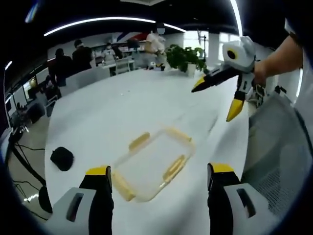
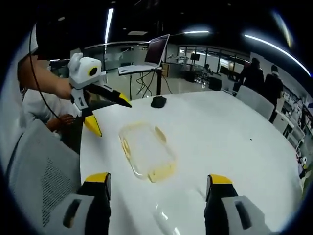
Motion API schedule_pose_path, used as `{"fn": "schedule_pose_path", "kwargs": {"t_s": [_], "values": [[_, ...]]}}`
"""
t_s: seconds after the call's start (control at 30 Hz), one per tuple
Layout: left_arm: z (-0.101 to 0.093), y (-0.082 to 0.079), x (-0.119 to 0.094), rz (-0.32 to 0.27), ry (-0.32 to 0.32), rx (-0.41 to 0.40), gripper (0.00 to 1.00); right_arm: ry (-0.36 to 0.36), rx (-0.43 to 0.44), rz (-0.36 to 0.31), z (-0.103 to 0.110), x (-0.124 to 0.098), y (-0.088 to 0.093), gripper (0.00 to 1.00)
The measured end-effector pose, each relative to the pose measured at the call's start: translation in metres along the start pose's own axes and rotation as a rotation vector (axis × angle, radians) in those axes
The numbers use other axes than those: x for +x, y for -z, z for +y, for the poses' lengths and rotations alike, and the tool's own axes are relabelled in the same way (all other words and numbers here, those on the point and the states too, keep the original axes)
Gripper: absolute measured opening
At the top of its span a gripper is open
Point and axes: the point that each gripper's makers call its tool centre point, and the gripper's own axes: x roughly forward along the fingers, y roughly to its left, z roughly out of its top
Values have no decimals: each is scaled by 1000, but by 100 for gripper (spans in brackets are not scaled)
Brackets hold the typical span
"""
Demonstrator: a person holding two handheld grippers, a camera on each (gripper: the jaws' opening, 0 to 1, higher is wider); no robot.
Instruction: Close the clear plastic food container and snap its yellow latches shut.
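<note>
The clear container (image 1: 152, 164) lies on the white tabletop (image 1: 146, 105) just ahead of and between our left gripper (image 1: 159, 176) jaws, yellow latches (image 1: 174, 168) seemingly splayed outward, unsnapped. Both grippers, right gripper (image 2: 157, 180) included, spread wide, holding nothing; latching all remains.

1. The food container (image 1: 152, 164) lies on the table (image 1: 122, 107), just ahead of the left gripper (image 1: 160, 182), between its jaws.
2. A small object (image 1: 62, 158) lies left of that gripper.
3. The right gripper (image 1: 215, 100) hangs beyond the container, to the right.
</note>
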Motion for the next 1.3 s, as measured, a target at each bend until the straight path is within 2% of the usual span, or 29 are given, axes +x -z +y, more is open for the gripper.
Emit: {"fn": "schedule_pose_path", "kwargs": {"t_s": [0.07, 0.33, 0.43, 0.53, 0.63, 0.97, 1.2, 1.3], "values": [[4, 1, -1, -7, -1, 4, 78, -7, -9, 6, 1, 4, -2, 79], [25, 12, -3, 32, -16, 55, 76, -38, -49, 34, 5, 17, -8, 78], [36, 15, -4, 44, -44, 87, 75, -42, -50, 41, 4, 22, -9, 78], [39, 15, -5, 43, -39, 86, 75, -48, -38, 35, 7, 24, -13, 78], [41, 21, -4, 64, -32, 106, 75, -55, -83, 56, 8, 28, -13, 77], [50, 29, -10, 86, -48, 136, 77, -55, -63, 53, 8, 41, -11, 76], [58, 32, -11, 113, -27, 167, 76, -64, -75, 59, 4, 43, -13, 77], [65, 35, -11, 136, -13, 192, 75, -74, -109, 82, 4, 44, -9, 77]]}}
